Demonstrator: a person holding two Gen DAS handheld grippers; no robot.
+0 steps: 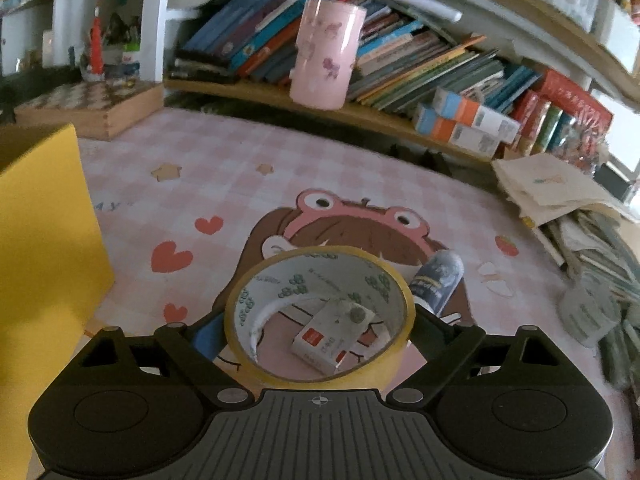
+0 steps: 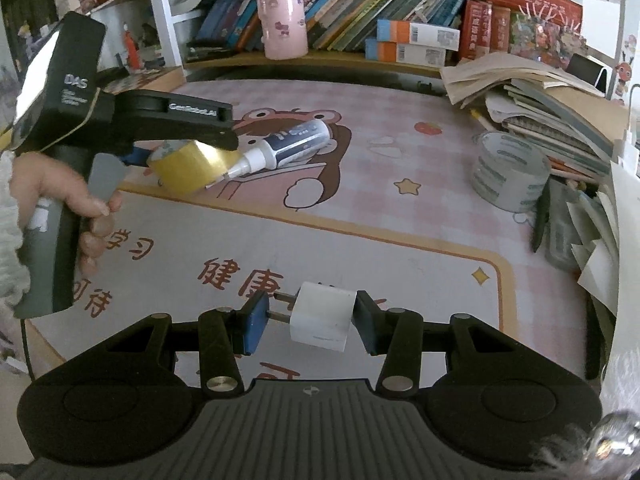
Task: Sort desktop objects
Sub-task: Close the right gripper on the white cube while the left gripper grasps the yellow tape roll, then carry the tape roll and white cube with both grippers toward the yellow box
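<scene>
Above the desk mat (image 2: 360,240), the left claw (image 1: 320,322) grips a yellow tape roll (image 1: 320,312) across its stiff rim. The right claw (image 2: 306,318) clamps a white charger (image 2: 322,316): light, rigid, smooth-sided, so probably slippery.

The tape roll (image 1: 320,316) hides the left gripper's fingertips, so its hold cannot be checked. Through the roll's hole, a small box (image 1: 332,336) shows only in part. The yellow box (image 1: 44,272) runs off the left edge. Book titles on the shelf (image 1: 400,60) are too blurred to read. The glue bottle (image 1: 438,280) is half covered.
</scene>
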